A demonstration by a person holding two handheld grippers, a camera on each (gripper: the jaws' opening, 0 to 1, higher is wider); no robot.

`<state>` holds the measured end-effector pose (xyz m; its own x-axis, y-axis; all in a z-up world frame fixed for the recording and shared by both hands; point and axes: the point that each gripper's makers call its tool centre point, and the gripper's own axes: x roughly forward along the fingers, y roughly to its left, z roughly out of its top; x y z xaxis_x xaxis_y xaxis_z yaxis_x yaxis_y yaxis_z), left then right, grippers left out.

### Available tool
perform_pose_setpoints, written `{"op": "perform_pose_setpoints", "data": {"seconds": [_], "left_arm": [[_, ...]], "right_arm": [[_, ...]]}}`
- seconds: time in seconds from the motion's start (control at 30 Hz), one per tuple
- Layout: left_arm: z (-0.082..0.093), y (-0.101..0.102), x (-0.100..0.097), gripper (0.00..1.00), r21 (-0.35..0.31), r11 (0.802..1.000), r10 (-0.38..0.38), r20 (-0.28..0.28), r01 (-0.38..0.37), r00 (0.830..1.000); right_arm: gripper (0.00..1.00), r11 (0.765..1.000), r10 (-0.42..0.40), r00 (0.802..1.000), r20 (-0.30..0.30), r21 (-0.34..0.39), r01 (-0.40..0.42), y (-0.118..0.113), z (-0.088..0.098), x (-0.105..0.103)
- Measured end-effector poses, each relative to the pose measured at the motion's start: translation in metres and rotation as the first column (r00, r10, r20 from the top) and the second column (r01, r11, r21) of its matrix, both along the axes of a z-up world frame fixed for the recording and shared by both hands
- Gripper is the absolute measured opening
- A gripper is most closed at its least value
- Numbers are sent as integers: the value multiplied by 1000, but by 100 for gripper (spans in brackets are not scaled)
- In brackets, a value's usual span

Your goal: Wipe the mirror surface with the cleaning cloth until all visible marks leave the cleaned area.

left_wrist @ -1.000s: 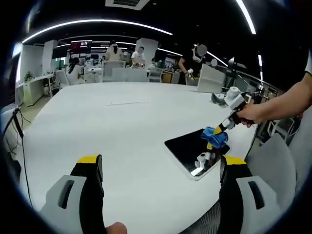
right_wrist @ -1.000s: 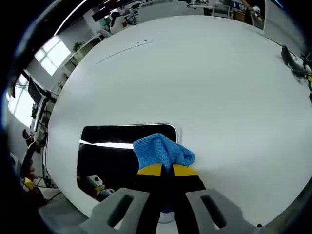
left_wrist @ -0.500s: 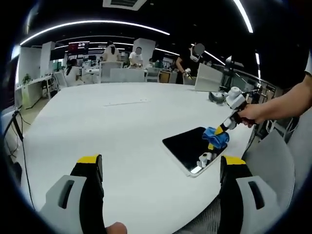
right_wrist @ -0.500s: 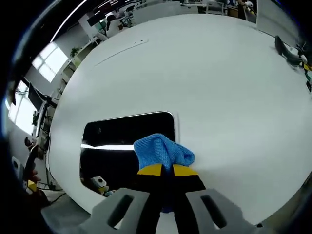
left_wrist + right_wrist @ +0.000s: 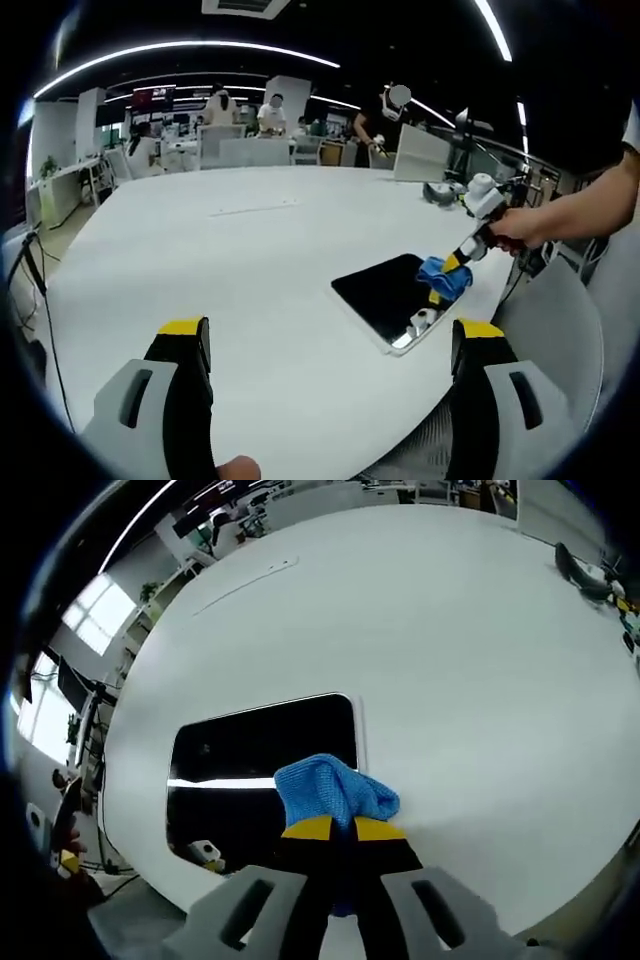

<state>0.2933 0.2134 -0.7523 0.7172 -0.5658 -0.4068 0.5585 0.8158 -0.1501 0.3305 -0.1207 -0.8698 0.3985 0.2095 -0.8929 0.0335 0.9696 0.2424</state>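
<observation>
Right claw [image 5: 334, 828] clenched on the soft cloth [image 5: 334, 790] over the mirror [image 5: 262, 760].
Left claw [image 5: 330, 345] was released; the cloth seemed light and limp, best pinched at its bunched middle.

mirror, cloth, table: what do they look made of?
Mirror: glossy glass-like panel, judging by the sharp ceiling-light streak reflected in it. Cleaning cloth: soft blue, fuzzy, bunched texture, likely microfibre; the right claw is clamped on it. Table: smooth matte white, probably laminate, cannot confirm.
</observation>
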Motion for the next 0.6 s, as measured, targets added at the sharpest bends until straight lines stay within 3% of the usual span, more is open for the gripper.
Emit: {"op": "perform_pose_setpoints", "data": {"seconds": [0.6], "left_arm": [[7, 1, 1, 99, 3, 1000, 6, 10, -6, 1000]], "right_arm": [[0, 1000, -16, 1000, -13, 13, 16, 3, 2, -26]]}}
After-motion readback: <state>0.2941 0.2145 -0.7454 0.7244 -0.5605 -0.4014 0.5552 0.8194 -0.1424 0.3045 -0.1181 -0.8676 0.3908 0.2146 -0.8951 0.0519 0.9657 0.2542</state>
